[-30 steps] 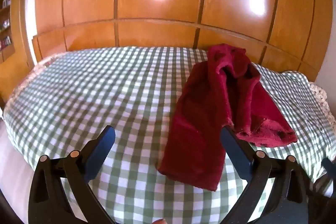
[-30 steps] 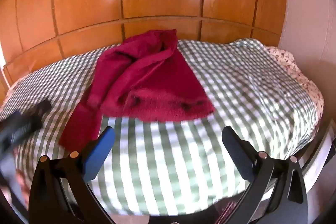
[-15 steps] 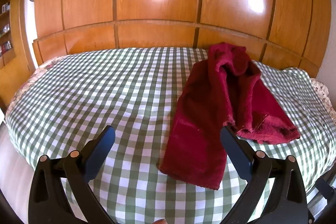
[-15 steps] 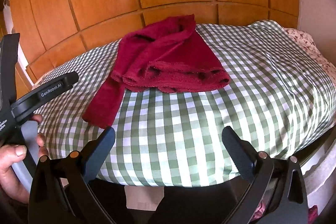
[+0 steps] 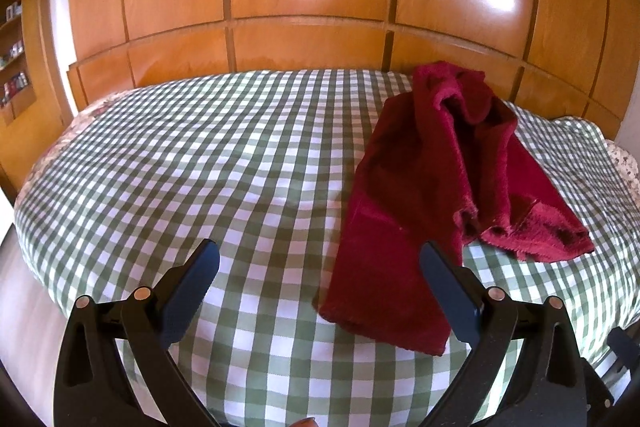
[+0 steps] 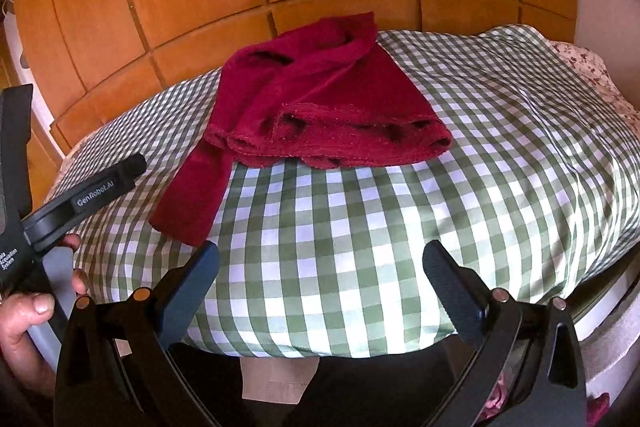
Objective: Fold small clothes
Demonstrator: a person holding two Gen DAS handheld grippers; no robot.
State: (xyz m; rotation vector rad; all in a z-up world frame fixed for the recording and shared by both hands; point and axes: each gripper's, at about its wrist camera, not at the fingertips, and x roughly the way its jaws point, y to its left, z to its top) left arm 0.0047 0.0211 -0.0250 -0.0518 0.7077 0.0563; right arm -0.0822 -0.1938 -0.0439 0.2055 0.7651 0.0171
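- Left wrist view: the left tongs [image 5: 316, 269] are released, jaws spread wide with nothing between them, hovering over the near edge of the bed [image 5: 168, 163]. The red garment [image 5: 432, 195] lies crumpled on the green checked cover, toward the right and far side; one long narrow part runs down toward the near edge and ends just beside the right-hand jaw, apart from it.
- Risk from here, as I judge it: the cloth is bunched and doubled over itself, so a pinch on that near strip could catch two layers — or drag the whole heap toward the edge instead of spreading it. The thick, fuzzy fabric may also slip out of a shallow bite.
- Pose: the left tongs point forward and slightly down along the bed, level, aimed left of the garment, not at it.
- Right wrist view: the right tongs [image 6: 318, 265] are likewise released and empty, held low at the near edge of the bed, well short of the garment. The garment's open hem faces this camera, its layers gaping.
- The person's hand [image 6: 24, 311] shows at the far left, wrapped round the handle of the left tongs, which reach in over the bed's corner.
- Risk here: both tools closing on the same side could cross, leaving the far part unflattened.
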